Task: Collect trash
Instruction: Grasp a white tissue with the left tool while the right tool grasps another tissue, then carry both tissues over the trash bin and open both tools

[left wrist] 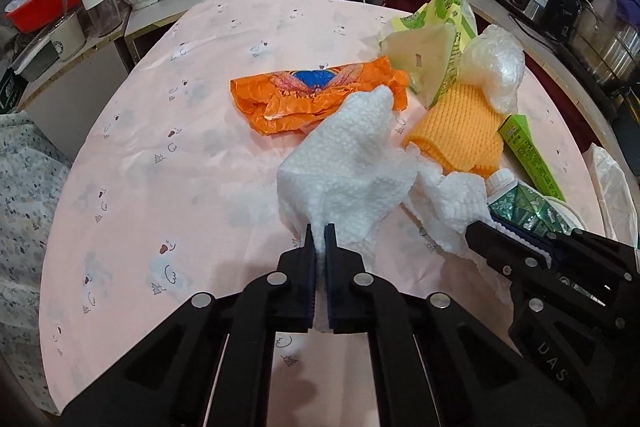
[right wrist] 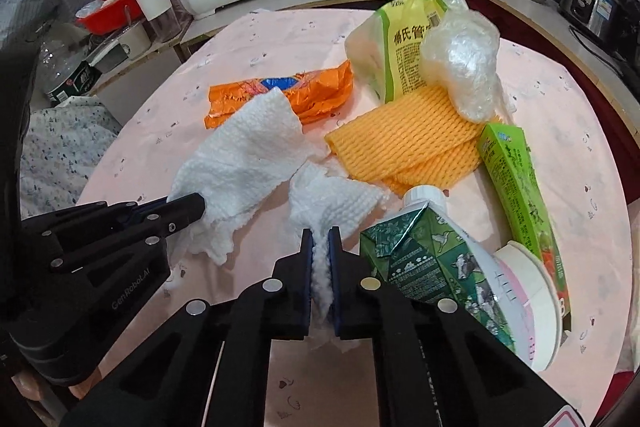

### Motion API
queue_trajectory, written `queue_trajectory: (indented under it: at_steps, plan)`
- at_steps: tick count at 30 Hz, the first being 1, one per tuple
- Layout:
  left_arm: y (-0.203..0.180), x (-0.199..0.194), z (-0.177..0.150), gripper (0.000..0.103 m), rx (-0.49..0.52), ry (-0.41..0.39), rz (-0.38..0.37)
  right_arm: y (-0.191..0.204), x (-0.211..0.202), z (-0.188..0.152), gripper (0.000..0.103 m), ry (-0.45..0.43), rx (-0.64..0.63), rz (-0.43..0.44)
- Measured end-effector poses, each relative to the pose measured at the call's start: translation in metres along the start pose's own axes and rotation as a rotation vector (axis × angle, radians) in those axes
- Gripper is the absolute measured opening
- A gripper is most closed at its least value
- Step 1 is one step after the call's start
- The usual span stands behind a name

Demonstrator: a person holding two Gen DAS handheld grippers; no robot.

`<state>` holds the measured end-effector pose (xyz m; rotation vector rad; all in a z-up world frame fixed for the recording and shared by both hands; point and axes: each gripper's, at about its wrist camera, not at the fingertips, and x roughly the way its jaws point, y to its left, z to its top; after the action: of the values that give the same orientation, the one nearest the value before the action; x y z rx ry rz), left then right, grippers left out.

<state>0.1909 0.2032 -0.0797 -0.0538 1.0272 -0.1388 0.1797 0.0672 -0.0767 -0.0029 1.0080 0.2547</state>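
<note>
The white paper towel [left wrist: 352, 163] lies crumpled near the middle of the table [left wrist: 168, 155], its long axis running from the orange wrapper [left wrist: 316, 99] back toward my near edge. I have my left gripper [left wrist: 319, 239] pinched shut on its near corner. My right gripper [right wrist: 320, 243] is clamped on a smaller white piece [right wrist: 332, 199] just beside it, next to the green carton [right wrist: 424, 251], so I judge both need lifting together.

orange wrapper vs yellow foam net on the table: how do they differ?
The orange wrapper is glossy crinkled film with a blue print; the yellow foam net is matte, plain, with a ribbed mesh texture. The wrapper lies left of the pile with a paper towel over its near edge; the net sits under a clear plastic wad. Both lie flat, ungripped.
</note>
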Motion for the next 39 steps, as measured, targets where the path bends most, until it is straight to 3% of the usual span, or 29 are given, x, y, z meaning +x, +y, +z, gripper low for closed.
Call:
queue_trajectory:
  at_steps: [10,19,27,39]
  plan:
    - [-0.031,-0.062,0.025,0.003,0.024,-0.141,-0.041,-0.025,-0.085,0.026,0.007,-0.208,0.044,-0.01]
    - [-0.096,-0.108,0.052,0.003,0.098,-0.248,-0.117,-0.084,-0.16,0.031,0.007,-0.362,0.139,-0.095]
    - [-0.177,-0.128,0.059,0.003,0.2,-0.285,-0.202,-0.159,-0.213,0.001,0.007,-0.438,0.268,-0.206]
    - [-0.3,-0.126,0.037,0.003,0.358,-0.251,-0.303,-0.254,-0.255,-0.071,0.007,-0.458,0.441,-0.344]
